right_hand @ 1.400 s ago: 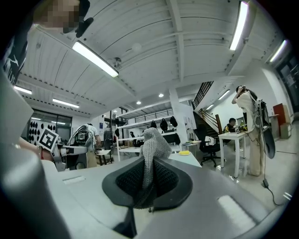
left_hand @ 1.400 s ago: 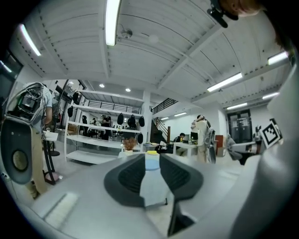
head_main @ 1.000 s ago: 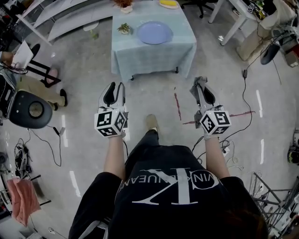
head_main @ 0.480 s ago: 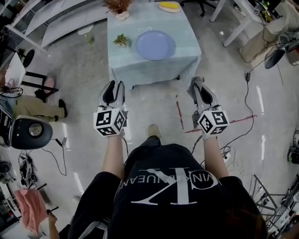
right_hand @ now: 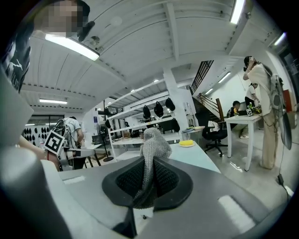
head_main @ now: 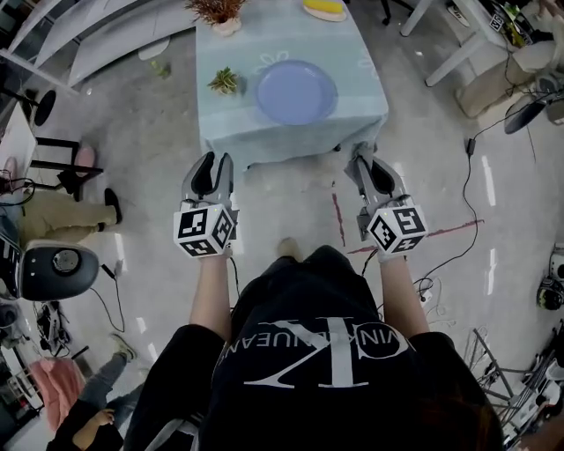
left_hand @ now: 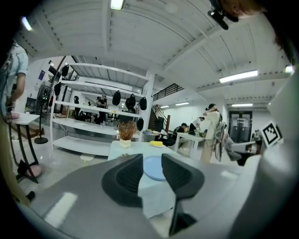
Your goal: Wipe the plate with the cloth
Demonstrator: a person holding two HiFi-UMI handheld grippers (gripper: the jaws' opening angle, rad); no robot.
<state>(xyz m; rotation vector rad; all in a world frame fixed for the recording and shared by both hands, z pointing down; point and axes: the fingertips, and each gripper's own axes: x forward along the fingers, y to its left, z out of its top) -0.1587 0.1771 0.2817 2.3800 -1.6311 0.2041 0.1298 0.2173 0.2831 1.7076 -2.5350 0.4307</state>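
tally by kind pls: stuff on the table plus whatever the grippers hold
Plates: 1, the blue plate
Plants: 2, the small green plant and the dried plant in a pot
Yellow item, kind unclear: 1
Cloths: 1, the grey cloth, clamped in the right gripper
Left gripper: open, holds 0
Total: 5

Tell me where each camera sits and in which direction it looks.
Head view: on the person's head, looking steeply down at the table; torso, forearms, left tool and right tool show.
Left gripper view: on the left tool, looking forward between its open jaws at the plate.
Right gripper view: on the right tool, looking along jaws shut on the cloth.
Shared: the head and left gripper views both show the plate.
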